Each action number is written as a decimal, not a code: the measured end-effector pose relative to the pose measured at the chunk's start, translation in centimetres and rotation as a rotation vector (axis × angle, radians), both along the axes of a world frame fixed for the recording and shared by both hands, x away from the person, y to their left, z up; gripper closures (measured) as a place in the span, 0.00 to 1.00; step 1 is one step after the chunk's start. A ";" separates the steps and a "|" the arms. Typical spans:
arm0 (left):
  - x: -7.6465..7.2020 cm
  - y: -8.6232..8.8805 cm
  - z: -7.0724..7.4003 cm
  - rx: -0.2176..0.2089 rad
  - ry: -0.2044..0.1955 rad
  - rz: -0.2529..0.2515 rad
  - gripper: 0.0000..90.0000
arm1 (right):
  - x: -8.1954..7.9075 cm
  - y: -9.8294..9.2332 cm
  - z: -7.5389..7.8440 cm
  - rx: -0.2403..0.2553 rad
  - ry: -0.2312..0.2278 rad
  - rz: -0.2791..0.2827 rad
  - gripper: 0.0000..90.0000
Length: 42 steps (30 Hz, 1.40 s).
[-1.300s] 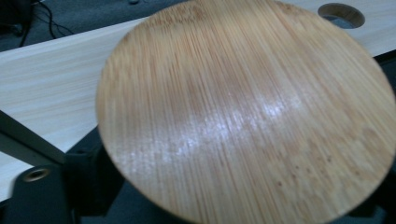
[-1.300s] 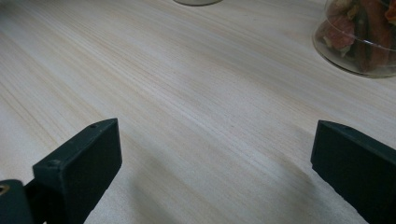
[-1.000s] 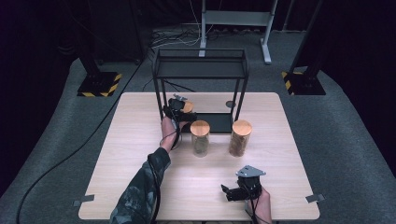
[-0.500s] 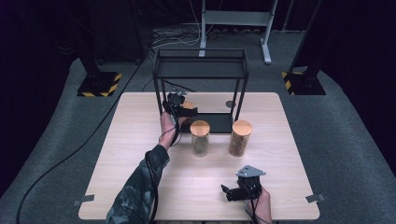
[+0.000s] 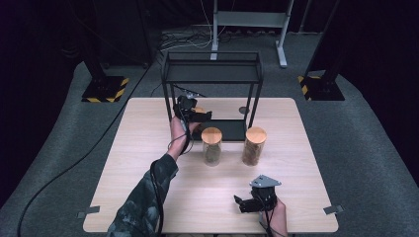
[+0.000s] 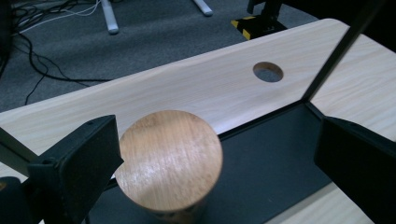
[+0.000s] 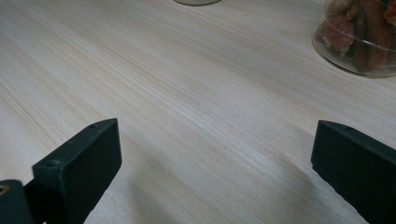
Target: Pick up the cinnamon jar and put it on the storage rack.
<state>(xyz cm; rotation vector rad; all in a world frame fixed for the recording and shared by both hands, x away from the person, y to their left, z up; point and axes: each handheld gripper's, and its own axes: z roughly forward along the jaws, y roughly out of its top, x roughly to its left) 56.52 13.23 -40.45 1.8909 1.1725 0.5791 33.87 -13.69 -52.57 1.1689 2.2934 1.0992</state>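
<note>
Jar (image 6: 169,161): stood on the rack's (image 5: 212,66) bottom shelf (image 6: 275,158), wooden lid up.
Left gripper (image 6: 219,163): jaws wide, straddling the lid (not clamped).
Right gripper (image 7: 215,163): wide, empty, over the table (image 7: 187,84).
Handling: likely glass, stiff, slick, breakable; grip the body under the lid.

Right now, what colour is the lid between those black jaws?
Light brown wood grain: the lid shows best in the left gripper view.

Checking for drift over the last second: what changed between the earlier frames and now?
Little visibly changed. The left gripper still hovers open at the jar on the rack shelf, jaws apart on either side of its lid. The right gripper, the two jars on the table stayed put.
</note>
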 end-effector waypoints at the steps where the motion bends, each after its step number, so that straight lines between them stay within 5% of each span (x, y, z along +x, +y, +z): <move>1: -0.3 0.1 0.2 0.007 0.001 -0.009 0.00 | 0.0 0.0 0.0 0.000 0.000 0.000 0.01; 17: -5.7 1.9 1.8 0.017 -0.062 -0.086 0.00 | 0.0 0.1 0.0 -0.006 0.001 -0.003 0.01; 26: -9.0 3.9 1.1 0.034 -0.065 -0.120 0.00 | 0.0 0.1 0.0 -0.010 0.003 -0.004 0.01; 32: -11.3 5.7 -0.8 0.044 -0.036 -0.128 0.00 | 0.0 0.1 0.0 -0.011 0.004 -0.005 0.01; 42: -15.6 9.7 -7.5 0.096 0.060 -0.116 0.00 | 0.0 0.2 0.0 -0.020 0.002 -0.004 0.01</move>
